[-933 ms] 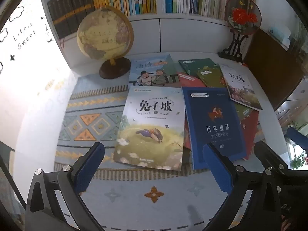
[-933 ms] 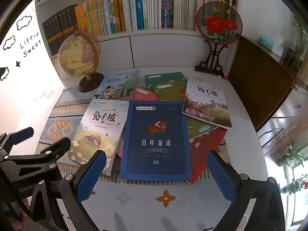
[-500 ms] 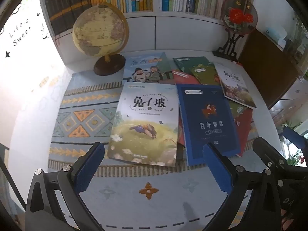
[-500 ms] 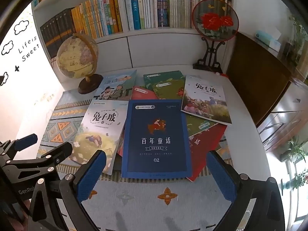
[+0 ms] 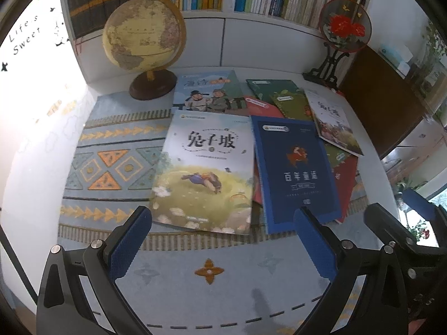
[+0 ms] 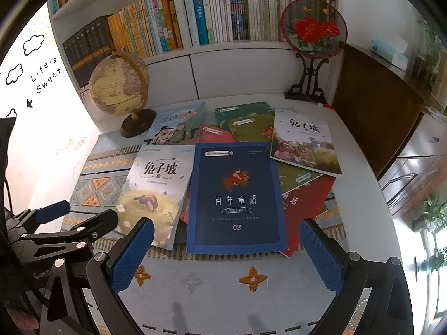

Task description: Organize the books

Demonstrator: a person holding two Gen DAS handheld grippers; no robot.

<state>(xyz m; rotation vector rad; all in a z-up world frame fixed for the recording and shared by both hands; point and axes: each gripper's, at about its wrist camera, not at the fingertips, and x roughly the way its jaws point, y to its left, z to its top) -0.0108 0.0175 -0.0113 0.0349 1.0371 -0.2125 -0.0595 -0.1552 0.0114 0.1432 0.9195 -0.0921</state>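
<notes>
Both grippers have come closer, left gripper (image 5: 222, 240) and right gripper (image 6: 227, 254) spread wide and empty, so grabbing the blue book (image 6: 236, 198) could drag the overlapping books beside it.

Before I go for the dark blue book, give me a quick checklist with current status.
1. Left gripper jaws open and empty: ok.
2. Right gripper jaws open and empty: ok.
3. Dark blue book lies on top, nothing on its cover: ok.
4. Its near edge is exposed toward the right gripper, over the patterned mat: ok.
5. Its left edge is free of the pale rabbit-hill book: cannot tell, they sit very close.
6. It lies flat: not ok, it rests on the red book and others.
</notes>
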